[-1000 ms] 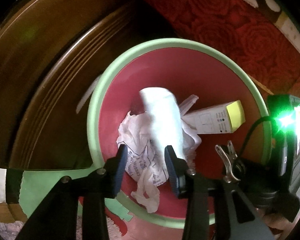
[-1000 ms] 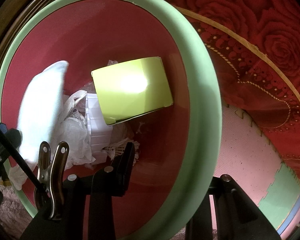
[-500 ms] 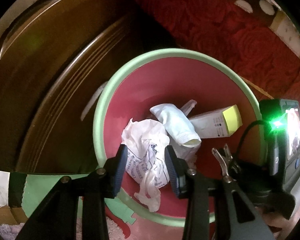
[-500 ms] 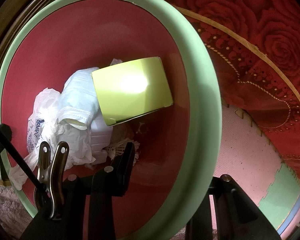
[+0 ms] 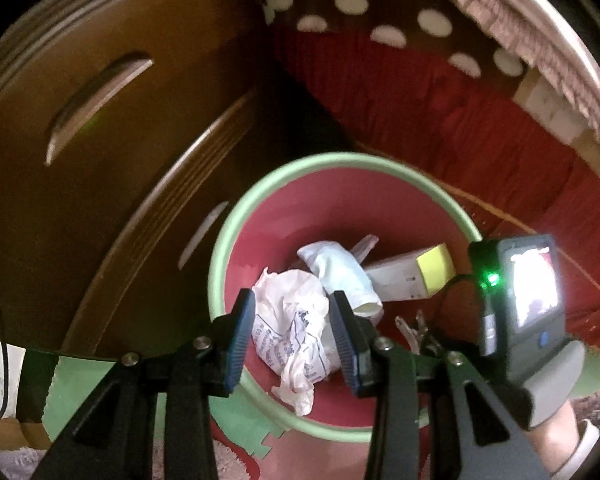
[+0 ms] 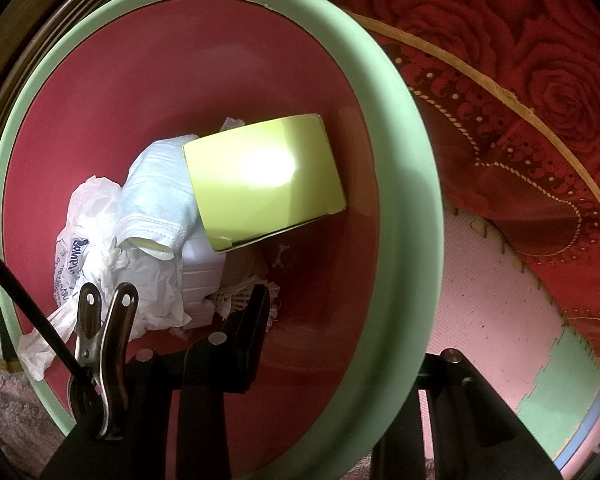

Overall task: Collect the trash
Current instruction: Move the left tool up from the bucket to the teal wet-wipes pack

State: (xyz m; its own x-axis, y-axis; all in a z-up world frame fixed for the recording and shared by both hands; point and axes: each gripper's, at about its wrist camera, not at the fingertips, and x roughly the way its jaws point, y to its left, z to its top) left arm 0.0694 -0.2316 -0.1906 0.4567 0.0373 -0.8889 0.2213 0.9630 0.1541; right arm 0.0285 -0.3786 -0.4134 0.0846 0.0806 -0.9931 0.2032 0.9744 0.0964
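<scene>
A red bin with a pale green rim point(image 5: 220, 264) holds a crumpled white plastic bag point(image 5: 288, 320), a white rolled bundle point(image 5: 340, 276) and a carton with a yellow-green end point(image 5: 412, 276). My left gripper point(image 5: 292, 308) hangs open above the bin's near side, nothing between its blue pads. In the right wrist view the carton point(image 6: 264, 180) leans over the bundle point(image 6: 156, 188) and the bag point(image 6: 88, 248). My right gripper point(image 6: 352, 320) straddles the bin's rim point(image 6: 404, 184), one finger inside and one outside, shut on it.
Dark wooden furniture point(image 5: 100, 140) stands close to the bin's left. A red rose-patterned cloth point(image 6: 540, 80) hangs on the right. A pink and green foam mat point(image 6: 500, 292) covers the floor. A polka-dot fabric point(image 5: 360, 4) lies farther back.
The white bundle has dropped from between my left fingers into the bin and settled against the carton. My left gripper has risen away from the bin. The right gripper has not moved.
</scene>
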